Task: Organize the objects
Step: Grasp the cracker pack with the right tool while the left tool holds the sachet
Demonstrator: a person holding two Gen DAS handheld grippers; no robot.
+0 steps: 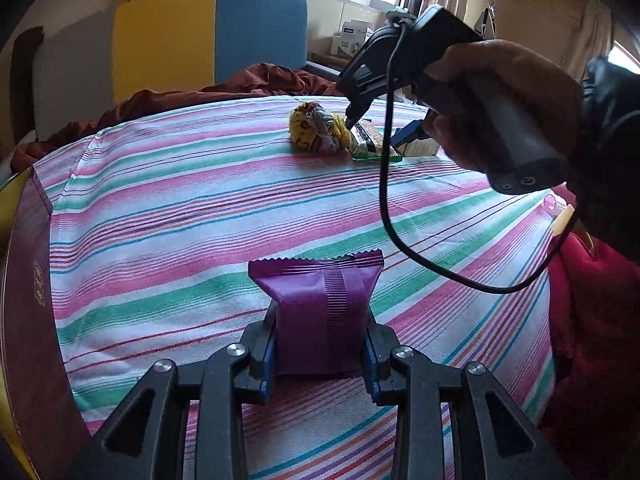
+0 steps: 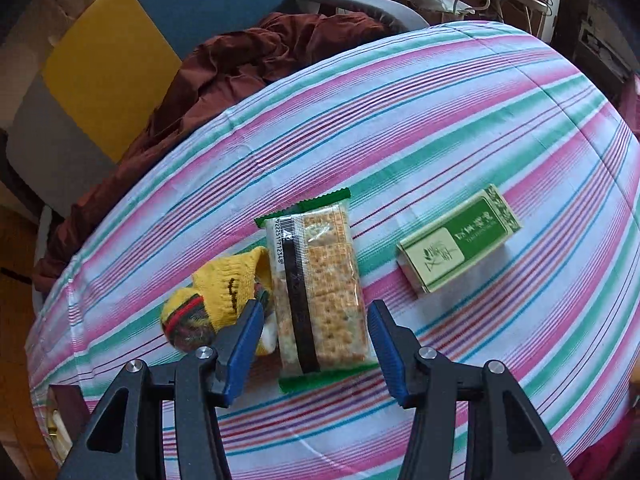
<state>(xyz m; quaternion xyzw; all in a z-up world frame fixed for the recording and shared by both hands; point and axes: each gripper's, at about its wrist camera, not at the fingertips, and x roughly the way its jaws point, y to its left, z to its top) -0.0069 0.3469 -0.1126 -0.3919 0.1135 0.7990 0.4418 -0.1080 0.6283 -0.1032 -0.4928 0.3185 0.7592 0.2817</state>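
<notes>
I count four loose items on the striped cloth [image 2: 460, 128]: one purple packet [image 1: 318, 312], one cracker pack [image 2: 320, 292], one green box [image 2: 460, 240] and one yellow sock [image 2: 216, 300] rolled into a ball.

My left gripper [image 1: 319, 354] is clamped on the purple packet. The packet stands upright between the two blue pads, and its crimped top edge points to 12 o'clock in the left wrist view.

My right gripper [image 2: 316, 340] stands part-way open and holds nothing. The cracker pack lies flat on the cloth between its fingers, with a visible gap at each pad. In the right wrist view the sock sits at 9 o'clock of the cracker pack, touching it, and the left finger overlaps the sock. The green box lies at 2 o'clock of the cracker pack, apart from it.

In the left wrist view the right gripper appears at 1 o'clock, held in a hand [image 1: 492, 108], with one black cable [image 1: 384, 184] hanging from it.

One dark red box [image 1: 24, 300] shows at 9 o'clock of the left wrist view, at the cloth's edge; I cannot tell what it holds.

One yellow and blue chair [image 1: 208, 40] stands at 11 o'clock, with a brown cloth [image 2: 224, 68] bunched in front of it.
</notes>
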